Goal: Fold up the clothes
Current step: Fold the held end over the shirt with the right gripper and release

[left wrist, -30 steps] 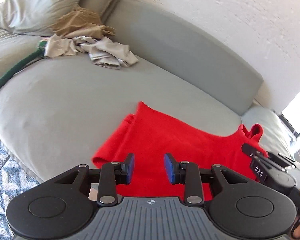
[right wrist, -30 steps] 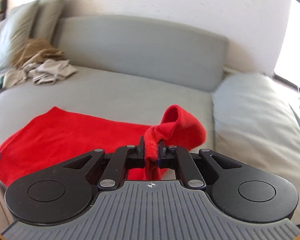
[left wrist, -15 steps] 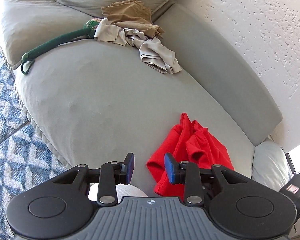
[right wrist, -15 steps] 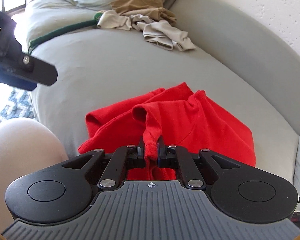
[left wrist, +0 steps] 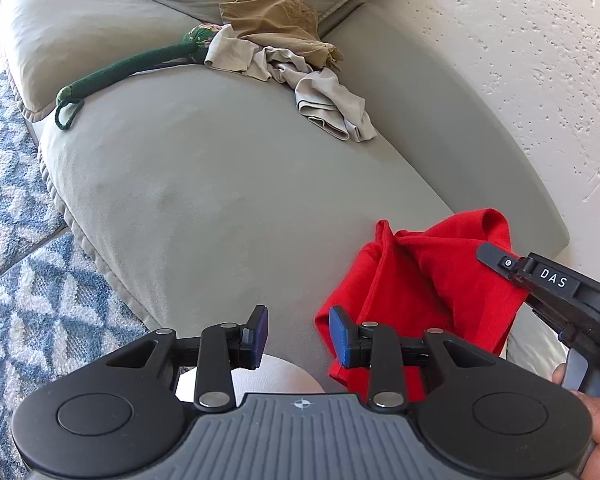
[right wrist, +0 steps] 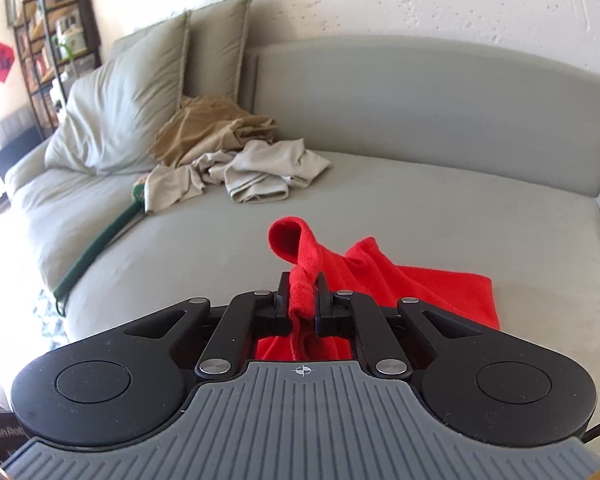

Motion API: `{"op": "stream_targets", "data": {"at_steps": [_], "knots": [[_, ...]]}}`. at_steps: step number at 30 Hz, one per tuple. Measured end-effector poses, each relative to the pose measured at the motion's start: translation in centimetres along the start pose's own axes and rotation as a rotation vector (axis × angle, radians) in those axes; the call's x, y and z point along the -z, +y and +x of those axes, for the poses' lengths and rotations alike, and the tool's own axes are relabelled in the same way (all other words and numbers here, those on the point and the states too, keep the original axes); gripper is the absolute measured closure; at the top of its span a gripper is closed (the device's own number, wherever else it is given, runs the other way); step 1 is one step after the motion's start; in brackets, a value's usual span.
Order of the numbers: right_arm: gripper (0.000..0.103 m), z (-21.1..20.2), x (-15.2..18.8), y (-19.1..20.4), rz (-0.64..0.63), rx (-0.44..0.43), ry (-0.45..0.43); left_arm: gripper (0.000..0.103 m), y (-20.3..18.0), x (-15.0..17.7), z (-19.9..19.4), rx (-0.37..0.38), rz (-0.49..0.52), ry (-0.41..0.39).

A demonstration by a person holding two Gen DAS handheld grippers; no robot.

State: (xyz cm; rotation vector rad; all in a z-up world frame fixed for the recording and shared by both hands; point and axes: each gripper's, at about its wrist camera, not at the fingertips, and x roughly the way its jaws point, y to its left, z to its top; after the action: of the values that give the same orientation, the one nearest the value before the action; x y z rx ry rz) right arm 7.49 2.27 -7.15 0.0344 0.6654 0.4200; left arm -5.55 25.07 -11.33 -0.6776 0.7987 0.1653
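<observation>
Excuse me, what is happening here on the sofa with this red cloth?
A person is folding clothes on a grey sofa with two hand-held grippers. The right gripper has its jaws shut on a bunched edge of the red fabric garment and lifts it off the cushion. The left gripper hangs open beside it, holding nothing. A crumpled beige and tan clothes pile waits further along the sofa.

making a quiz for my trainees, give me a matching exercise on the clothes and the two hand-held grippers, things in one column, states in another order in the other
Things:
1. bright red fabric garment
2. tan crumpled fabric garment
3. left hand-held gripper
4. dark green knitted cord

States:
A. open, nothing between its pads
B. lying stretched along the seam between the sofa cushions
C. pinched in the right hand-held gripper
D. heaped against the grey pillows

Pairs: 1-C, 2-D, 3-A, 4-B
</observation>
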Motion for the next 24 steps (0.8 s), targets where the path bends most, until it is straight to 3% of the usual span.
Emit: {"op": "stream_targets", "data": {"at_steps": [5, 14, 16, 19, 22, 24], "knots": [[0.094, 0.3, 1.3, 1.5, -0.109, -0.057, 0.023, 0.071, 0.3, -0.3, 0.0, -0.009, -0.004, -0.006], [0.092, 1.7, 5.8, 4.4, -0.375, -0.1, 0.172, 0.07, 0.0, -0.2, -0.2, -0.02, 0.011, -0.003], [0.085, 1.6, 5.8, 4.2, -0.357, -0.144, 0.21, 0.068, -0.2, -0.2, -0.5, -0.025, 0.023, -0.01], [0.064, -0.1, 5.3, 3.3, -0.292, -0.268, 0.23, 0.067, -0.4, -0.2, -0.9, -0.031, 0.038, -0.018], [0.061, -2.8, 4.8, 1.8, -0.232, -0.339, 0.248, 0.066, -1.0, -0.1, -1.1, -0.033, 0.068, -0.017], [0.056, -4.6, 4.5, 0.1, -0.182, -0.33, 0.259, 0.066, -1.7, 0.1, -1.0, -0.021, 0.096, -0.009]]}}
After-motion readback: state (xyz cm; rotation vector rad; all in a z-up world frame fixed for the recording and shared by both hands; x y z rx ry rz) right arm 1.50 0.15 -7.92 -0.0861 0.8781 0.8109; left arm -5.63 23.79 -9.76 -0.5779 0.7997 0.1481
